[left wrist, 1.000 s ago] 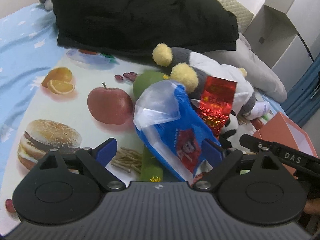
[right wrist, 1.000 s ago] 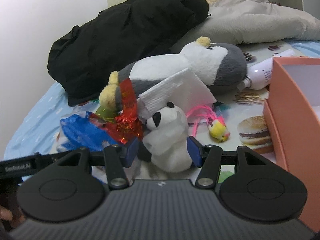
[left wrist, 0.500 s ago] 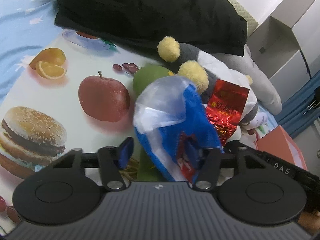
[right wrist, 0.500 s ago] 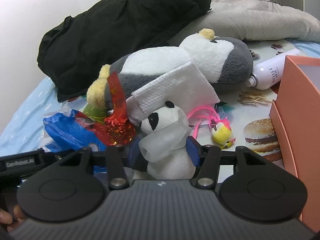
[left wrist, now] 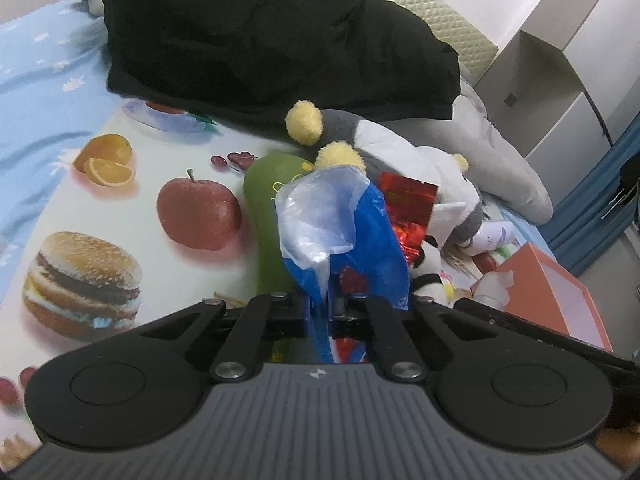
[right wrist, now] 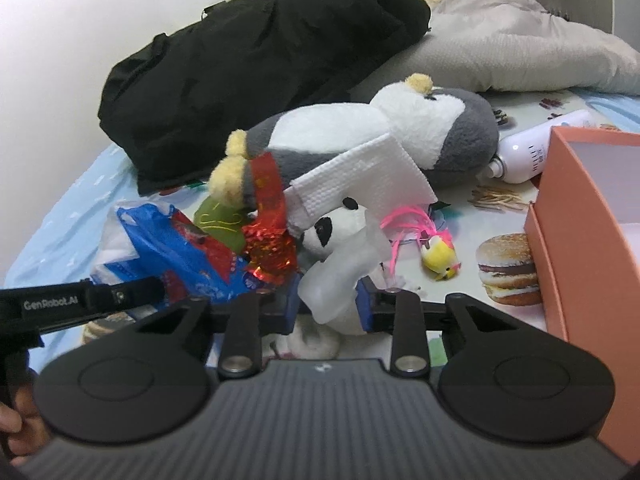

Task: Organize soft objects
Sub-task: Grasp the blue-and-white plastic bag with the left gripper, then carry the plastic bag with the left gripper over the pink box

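My left gripper (left wrist: 326, 312) is shut on the lower part of a blue and clear plastic bag (left wrist: 352, 240), which stands up between its fingers. In the right wrist view the same bag (right wrist: 172, 248) lies at the left. My right gripper (right wrist: 328, 306) is closing, and its blue pads press both sides of a small panda plush (right wrist: 340, 232) wrapped in clear plastic. A folded white tissue (right wrist: 360, 176) rests on the panda's head. Behind it lies a big grey and white penguin plush (right wrist: 400, 128), with a red foil packet (right wrist: 268, 240) and a green soft thing (left wrist: 268, 200) beside the bag.
An open orange box (right wrist: 592, 220) stands at the right. A white bottle (right wrist: 536, 152) and a yellow chick toy (right wrist: 438, 256) with pink strings lie near it. A black jacket (left wrist: 260, 32) and a grey pillow (right wrist: 520, 48) fill the back. A food-print mat (left wrist: 100, 200) covers the bed.
The left jaws went from wide open around the blue bag to shut on it. The right jaws narrowed onto the panda plush. Both views shifted slightly.
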Demonstrator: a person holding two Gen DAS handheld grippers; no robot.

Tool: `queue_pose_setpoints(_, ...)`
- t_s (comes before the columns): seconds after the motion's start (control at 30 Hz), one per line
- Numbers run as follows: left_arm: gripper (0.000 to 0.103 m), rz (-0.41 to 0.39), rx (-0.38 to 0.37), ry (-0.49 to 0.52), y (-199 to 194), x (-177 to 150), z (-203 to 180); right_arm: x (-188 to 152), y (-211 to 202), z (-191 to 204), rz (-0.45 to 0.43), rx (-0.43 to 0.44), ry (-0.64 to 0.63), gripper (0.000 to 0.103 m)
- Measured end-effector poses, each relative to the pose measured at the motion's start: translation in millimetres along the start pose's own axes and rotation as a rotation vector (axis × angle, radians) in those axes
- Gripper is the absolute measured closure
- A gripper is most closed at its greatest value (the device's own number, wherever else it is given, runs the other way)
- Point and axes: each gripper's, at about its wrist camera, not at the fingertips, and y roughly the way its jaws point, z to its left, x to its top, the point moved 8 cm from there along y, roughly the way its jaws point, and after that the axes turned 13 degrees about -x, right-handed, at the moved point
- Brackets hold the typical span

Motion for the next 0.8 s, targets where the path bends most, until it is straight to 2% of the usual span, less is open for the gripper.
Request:
queue_pose_setpoints(0.43,0.095,0.005,0.007,0.034,-55,-34,-47,-38,-78,-23,0.016,-0.018,-0.009,0.07)
queue_pose_setpoints(0.8,0.095,0.027,0.001,0.054,-83,-72,-96,-73,-129,-55,0.038,-0.021,-0.008,0.07)
